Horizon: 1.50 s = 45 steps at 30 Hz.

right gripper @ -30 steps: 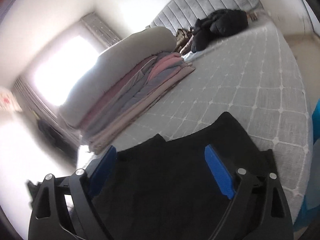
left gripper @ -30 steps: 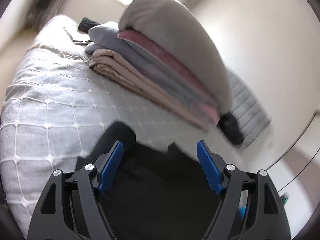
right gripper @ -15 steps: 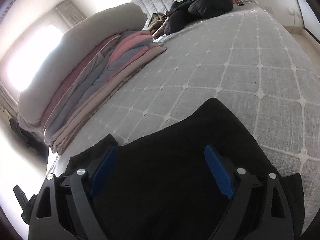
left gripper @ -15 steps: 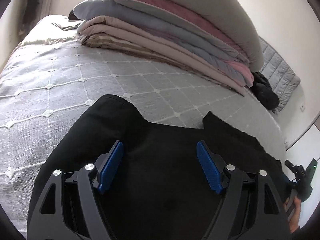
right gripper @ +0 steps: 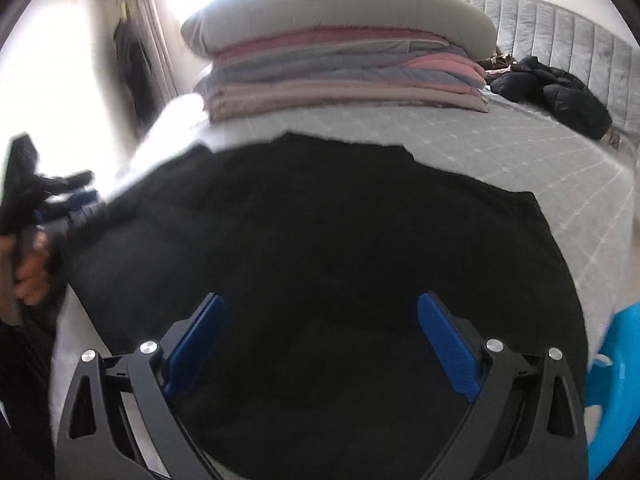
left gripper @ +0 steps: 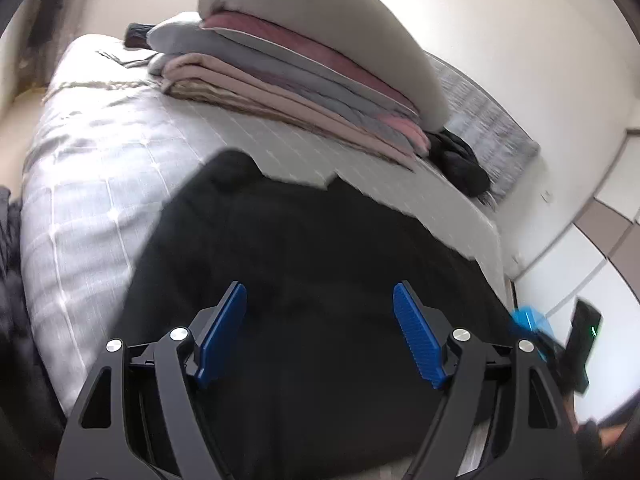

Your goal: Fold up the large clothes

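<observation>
A large black garment [left gripper: 320, 260] lies spread flat on the grey quilted bed [left gripper: 100, 152]; it also fills the middle of the right wrist view [right gripper: 340, 232]. My left gripper [left gripper: 320, 304] is open and empty, hovering over the garment's near part. My right gripper [right gripper: 320, 320] is open and empty, also over the garment's near part. The left gripper, held in a hand, shows at the left edge of the right wrist view [right gripper: 44, 208], beside the garment's left side.
A tall stack of folded blankets [left gripper: 312, 64] with a grey pillow on top stands at the far side of the bed [right gripper: 560, 168]; it also shows in the right wrist view [right gripper: 344, 68]. A black puffer jacket [right gripper: 556, 92] lies by the headboard [right gripper: 580, 40]. A blue object [right gripper: 616, 380] sits at the right edge.
Both cameras have pulled back and swung; the garment now lies wider and flatter in view. Both grippers stay open and empty.
</observation>
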Each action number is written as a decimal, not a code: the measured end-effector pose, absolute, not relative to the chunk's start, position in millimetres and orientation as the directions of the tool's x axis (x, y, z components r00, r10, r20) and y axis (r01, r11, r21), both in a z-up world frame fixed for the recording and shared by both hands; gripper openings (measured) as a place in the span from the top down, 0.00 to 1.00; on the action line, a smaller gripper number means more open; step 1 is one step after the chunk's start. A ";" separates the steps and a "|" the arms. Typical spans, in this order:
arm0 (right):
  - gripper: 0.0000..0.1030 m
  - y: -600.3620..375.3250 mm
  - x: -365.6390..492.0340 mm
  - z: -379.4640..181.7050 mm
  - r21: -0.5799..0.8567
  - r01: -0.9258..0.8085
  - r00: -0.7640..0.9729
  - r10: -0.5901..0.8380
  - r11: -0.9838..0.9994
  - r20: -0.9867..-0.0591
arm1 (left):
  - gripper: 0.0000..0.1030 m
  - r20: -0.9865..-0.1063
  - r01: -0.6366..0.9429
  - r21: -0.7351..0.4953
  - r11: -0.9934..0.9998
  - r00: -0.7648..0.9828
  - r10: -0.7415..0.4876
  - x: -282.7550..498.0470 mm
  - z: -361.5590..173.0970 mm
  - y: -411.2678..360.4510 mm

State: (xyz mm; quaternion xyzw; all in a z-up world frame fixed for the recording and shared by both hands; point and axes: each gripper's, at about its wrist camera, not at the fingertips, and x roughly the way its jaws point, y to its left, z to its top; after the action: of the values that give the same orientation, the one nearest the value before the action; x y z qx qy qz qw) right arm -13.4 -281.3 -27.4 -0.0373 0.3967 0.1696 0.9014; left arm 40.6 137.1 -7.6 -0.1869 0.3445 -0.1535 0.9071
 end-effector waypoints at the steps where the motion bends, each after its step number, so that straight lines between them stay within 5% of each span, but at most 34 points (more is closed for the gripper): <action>1: 0.09 -282.5 -15.7 -32.3 0.044 -0.321 0.620 0.245 0.946 -0.746 | 0.30 -0.570 0.161 -0.409 0.898 0.723 -0.389 32.2 -12.8 130.9; 5: 0.09 -311.1 -1.4 -69.0 0.015 -0.165 0.528 0.101 0.986 -0.843 | 0.30 -0.581 0.141 -0.184 0.973 0.783 -0.224 34.4 -29.0 112.3; 7: 0.07 -333.8 4.5 -85.4 0.149 -0.123 0.493 0.190 0.981 -0.849 | 0.30 -0.583 0.093 -0.121 0.988 0.799 -0.147 50.3 -40.2 113.1; 12: 0.09 -346.5 -1.2 -78.7 0.117 -0.064 0.535 0.133 0.991 -0.834 | 0.30 -0.640 0.036 -0.196 0.980 0.753 -0.156 90.5 -60.6 129.0; 15: 0.31 -377.4 -0.8 -80.4 0.215 0.004 0.545 0.178 0.977 -0.820 | 0.30 -0.661 0.045 -0.191 0.981 0.733 -0.162 98.3 -64.0 129.4; 17: 0.35 -385.0 -5.5 -73.8 0.235 0.032 0.542 0.180 0.972 -0.821 | 0.30 -0.682 0.046 -0.153 0.987 0.718 -0.139 94.8 -61.3 124.5; 19: 0.35 -385.8 -9.1 -62.1 0.225 0.063 0.547 0.155 0.972 -0.823 | 0.30 -0.691 0.064 -0.151 0.987 0.707 -0.151 80.9 -48.6 121.2; 22: 0.16 -377.0 -11.3 -33.5 0.188 0.026 0.630 0.130 0.982 -0.766 | 0.20 -0.596 0.118 -0.190 0.975 0.775 -0.210 60.2 -20.0 117.6; 29: 0.08 -369.7 65.2 1.6 0.107 0.052 0.708 0.039 0.993 -0.705 | 0.18 -0.506 0.124 -0.171 0.977 0.840 -0.195 107.6 -2.8 96.9; 35: 0.07 -404.1 137.1 -60.6 0.015 0.191 0.644 -0.114 0.982 -0.756 | 0.18 -0.619 0.062 -0.187 0.980 0.768 -0.166 174.9 -50.3 104.7; 37: 0.07 -440.0 153.6 -85.3 0.207 0.274 0.597 0.002 0.939 -0.802 | 0.18 -0.644 0.045 -0.220 0.974 0.744 -0.180 190.3 -62.7 108.4; 45: 0.07 -456.3 135.6 -63.5 0.305 0.245 0.637 0.085 0.920 -0.767 | 0.18 -0.640 0.073 -0.253 0.965 0.735 -0.224 181.9 -47.7 111.9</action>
State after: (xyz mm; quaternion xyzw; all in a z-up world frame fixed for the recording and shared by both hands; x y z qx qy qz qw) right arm 135.6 -456.3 -63.5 0.1946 0.4239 -0.0454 0.8834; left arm 181.9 111.9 -47.7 -0.1062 0.3550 -0.0801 0.9253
